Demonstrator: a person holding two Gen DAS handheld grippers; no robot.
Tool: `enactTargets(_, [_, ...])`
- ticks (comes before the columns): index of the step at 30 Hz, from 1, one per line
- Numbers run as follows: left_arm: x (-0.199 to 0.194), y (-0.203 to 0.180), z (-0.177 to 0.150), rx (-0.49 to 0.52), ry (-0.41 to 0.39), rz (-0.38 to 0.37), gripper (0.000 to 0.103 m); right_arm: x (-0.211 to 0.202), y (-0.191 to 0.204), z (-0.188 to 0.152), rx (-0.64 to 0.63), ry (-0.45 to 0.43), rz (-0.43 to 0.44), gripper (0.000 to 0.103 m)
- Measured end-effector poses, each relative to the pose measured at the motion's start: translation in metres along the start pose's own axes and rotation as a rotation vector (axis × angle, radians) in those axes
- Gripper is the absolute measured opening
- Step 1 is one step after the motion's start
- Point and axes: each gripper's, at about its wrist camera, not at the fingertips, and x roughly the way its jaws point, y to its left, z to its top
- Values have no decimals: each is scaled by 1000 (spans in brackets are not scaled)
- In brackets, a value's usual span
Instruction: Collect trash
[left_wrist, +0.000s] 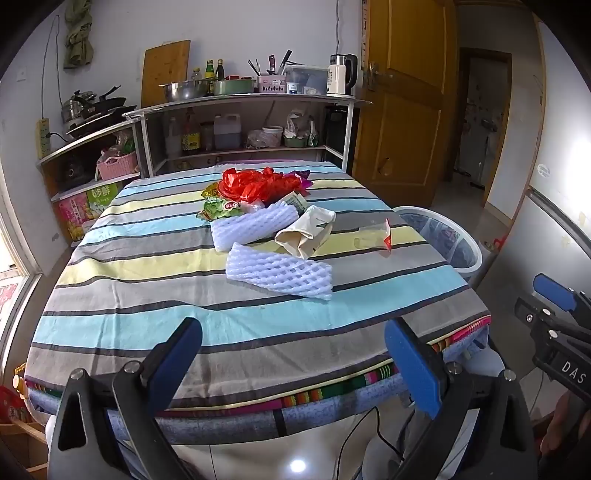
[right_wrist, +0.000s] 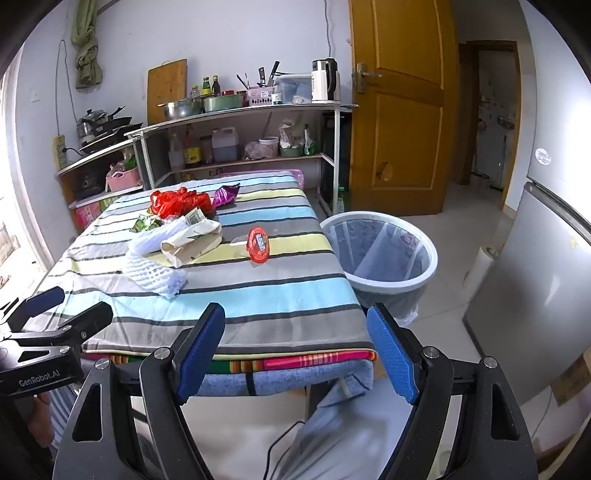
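Trash lies on the striped tablecloth (left_wrist: 147, 266): two white foam nets (left_wrist: 279, 275) (right_wrist: 155, 273), a beige paper bag (left_wrist: 306, 230) (right_wrist: 192, 243), a red plastic bag (left_wrist: 255, 184) (right_wrist: 177, 201), green wrappers (left_wrist: 221, 210), a purple wrapper (right_wrist: 226, 195) and a clear cup with a red lid (right_wrist: 258, 244) (left_wrist: 375, 236). A white bin with a liner (right_wrist: 384, 254) (left_wrist: 447, 240) stands on the floor right of the table. My left gripper (left_wrist: 293, 354) and right gripper (right_wrist: 295, 343) are both open and empty, at the table's near edge.
Metal shelves (left_wrist: 240, 103) with pots, bottles, knives and a kettle stand behind the table. A wooden door (right_wrist: 402, 110) is at the back right. A grey fridge (right_wrist: 535, 295) stands on the right. Tiled floor lies between the bin and fridge.
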Motion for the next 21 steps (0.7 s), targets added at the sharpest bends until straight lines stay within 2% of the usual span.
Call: enactTargets(21, [-2, 2, -3, 0, -1, -4, 101, 4, -1, 1, 0, 9, -1, 80])
